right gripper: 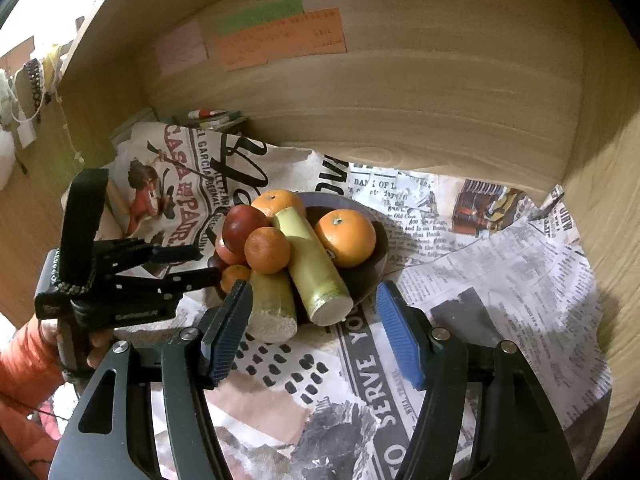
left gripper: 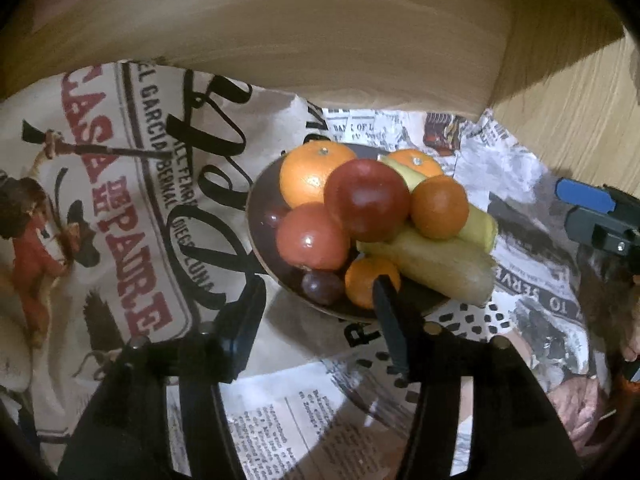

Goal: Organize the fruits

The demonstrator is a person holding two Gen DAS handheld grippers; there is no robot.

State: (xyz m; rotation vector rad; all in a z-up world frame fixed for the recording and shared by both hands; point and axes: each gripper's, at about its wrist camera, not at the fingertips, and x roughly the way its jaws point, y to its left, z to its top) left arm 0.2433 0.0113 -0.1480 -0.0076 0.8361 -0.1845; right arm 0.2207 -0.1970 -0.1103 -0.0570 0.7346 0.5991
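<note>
1. Left wrist view: the left gripper (left gripper: 316,300) hangs with its jaws apart and nothing between them, just short of the near rim of the dark bowl (left gripper: 256,216).
2. Right wrist view: the right gripper (right gripper: 316,328) stands with its jaws apart and empty, blue pads either side of the bowl's near edge, touching nothing.
3. The bowl sits on newspaper-print paper (right gripper: 500,272) inside a wooden alcove and is heaped with fruit.
4. On top lie a dark red apple (left gripper: 366,200) and a small dark orange (left gripper: 439,208).
5. Below them are a lighter red apple (left gripper: 312,238), two large oranges (left gripper: 310,172) and a small tangerine (left gripper: 366,284) at the near rim.
6. Two cut sugarcane pieces (right gripper: 312,264) lie lengthwise, their ends overhanging the rim.
7. Dark grapes (left gripper: 320,288) sit low beside the tangerine.
8. Coloured sticky notes (right gripper: 280,40) are on the back wall.
</note>
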